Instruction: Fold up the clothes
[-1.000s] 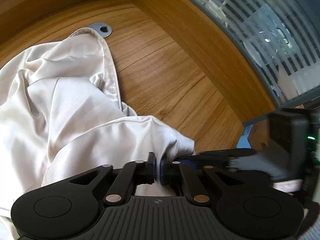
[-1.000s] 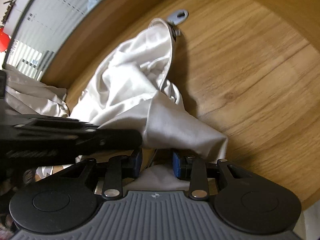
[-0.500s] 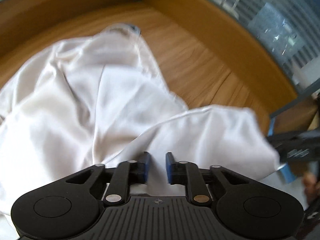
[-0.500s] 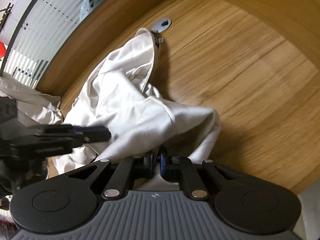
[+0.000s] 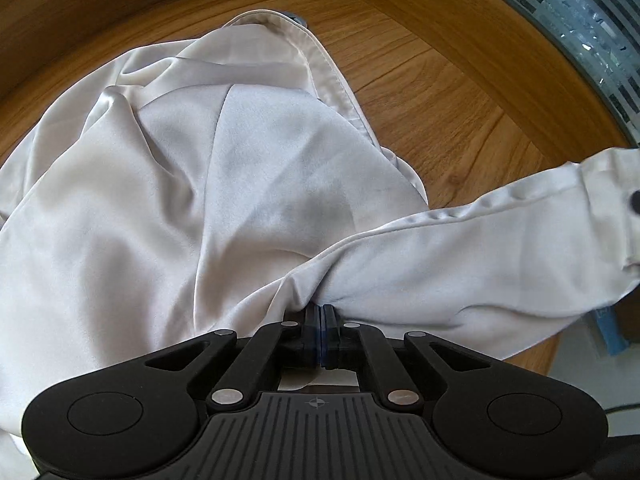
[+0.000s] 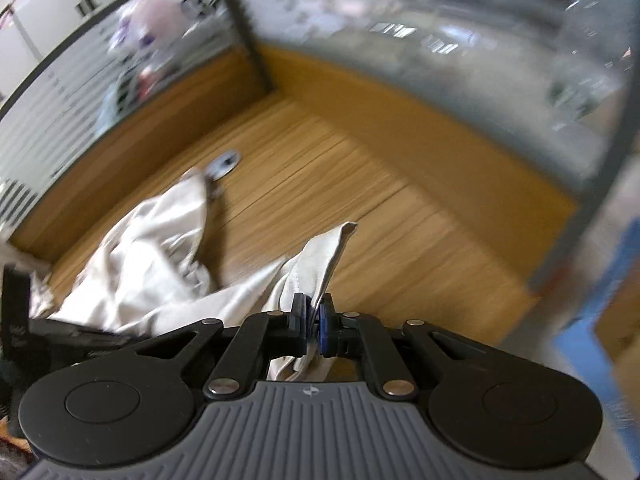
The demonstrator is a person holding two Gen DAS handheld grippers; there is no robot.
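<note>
A cream satin shirt lies crumpled over the wooden table. One sleeve stretches off to the right, its cuff with a dark button at the frame edge. My left gripper is shut on the shirt where the sleeve meets the body. In the right wrist view, which is motion-blurred, my right gripper is shut on a lifted corner of the shirt. The rest of the shirt trails down to the left, and the left gripper's black body shows at the left edge.
A grey round grommet is set in the table beyond the shirt. Wooden partition walls with frosted striped glass above enclose the desk corner. More pale cloth lies at the far left. A blue item sits off the table's right edge.
The left gripper opened, then shut again on the shirt near the sleeve. The right gripper shut on a shirt corner, lifted it and pulled right, drawing the sleeve out.
</note>
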